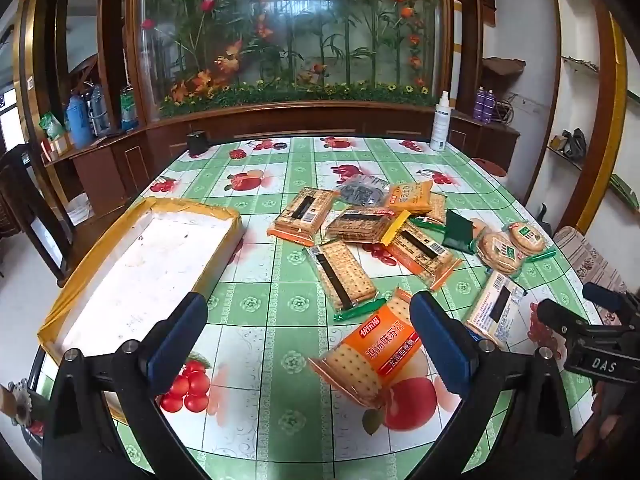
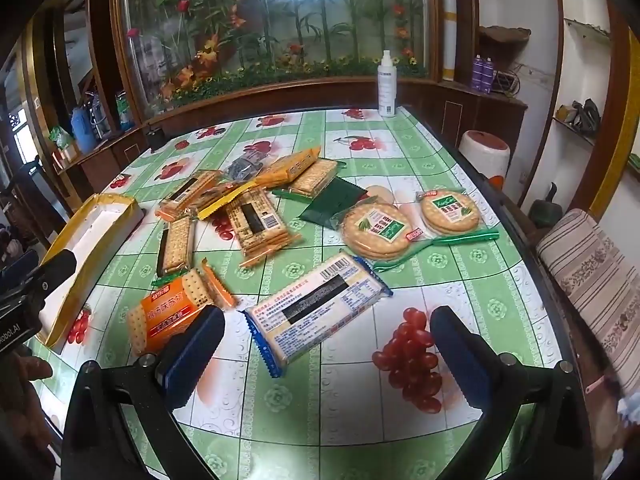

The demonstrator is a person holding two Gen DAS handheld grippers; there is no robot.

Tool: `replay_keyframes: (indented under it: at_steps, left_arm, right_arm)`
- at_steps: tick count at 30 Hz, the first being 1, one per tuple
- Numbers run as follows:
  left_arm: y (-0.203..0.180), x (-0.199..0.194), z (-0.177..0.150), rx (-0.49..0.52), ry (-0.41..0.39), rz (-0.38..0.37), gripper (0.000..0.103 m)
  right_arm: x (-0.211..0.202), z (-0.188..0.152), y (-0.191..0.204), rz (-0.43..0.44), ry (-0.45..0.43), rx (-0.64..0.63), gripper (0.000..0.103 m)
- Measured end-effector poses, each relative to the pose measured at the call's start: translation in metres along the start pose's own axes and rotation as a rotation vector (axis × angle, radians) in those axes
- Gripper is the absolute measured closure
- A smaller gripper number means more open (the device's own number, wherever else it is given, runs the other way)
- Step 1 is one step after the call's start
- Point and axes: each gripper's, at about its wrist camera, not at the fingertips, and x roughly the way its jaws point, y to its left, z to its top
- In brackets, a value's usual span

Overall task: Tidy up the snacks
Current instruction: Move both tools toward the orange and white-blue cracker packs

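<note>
- Snacks lie all over the green checked table (image 1: 256,264) in the left wrist view, and none sit in the white tray (image 1: 144,264) yet. It looks like the job has only just begun.
- The left gripper (image 1: 308,336) is wide apart and holds nothing. It hovers above the orange cracker pack (image 1: 372,354), which lies close by, between the two blue fingers.
- Farther back, more cracker packs lie in a messy pile (image 1: 360,224), some on top of others. Round biscuit packs (image 1: 508,246) lie to the right.
- In the right wrist view, the right gripper (image 2: 326,338) is also wide apart and holds nothing.
- The white and blue pack (image 2: 318,312) lies flat just ahead of it, between its fingers.
- The orange cracker pack (image 2: 168,314) lies beside the left finger here. The tray (image 2: 86,240) is far over on the left, with bare white inside.
- Every snack still needs picking up and putting away, so nearly all the work is left.
</note>
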Motion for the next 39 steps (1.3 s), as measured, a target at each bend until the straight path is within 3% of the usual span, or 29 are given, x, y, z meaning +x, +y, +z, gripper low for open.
replay_keyframes:
  at_steps: [9, 15, 19, 39]
  left_arm:
    - [0.004, 0.002, -0.001, -0.016, -0.035, 0.067, 0.001]
    - [0.01, 0.002, 0.0, -0.043, -0.05, 0.065, 0.001]
    - [0.002, 0.002, -0.001, 0.017, -0.064, 0.099, 0.001]
    - [-0.022, 0.018, -0.013, 0.137, 0.033, -0.048, 0.001]
  right_arm:
    - [-0.013, 0.012, 0.024, -0.178, -0.093, -0.12, 0.0]
    - [-0.019, 0.014, 0.028, -0.225, -0.124, -0.149, 0.0]
    - [-0.018, 0.014, 0.025, -0.223, -0.12, -0.136, 0.0]
    - [-0.01, 0.012, 0.024, -0.258, -0.106, -0.153, 0.0]
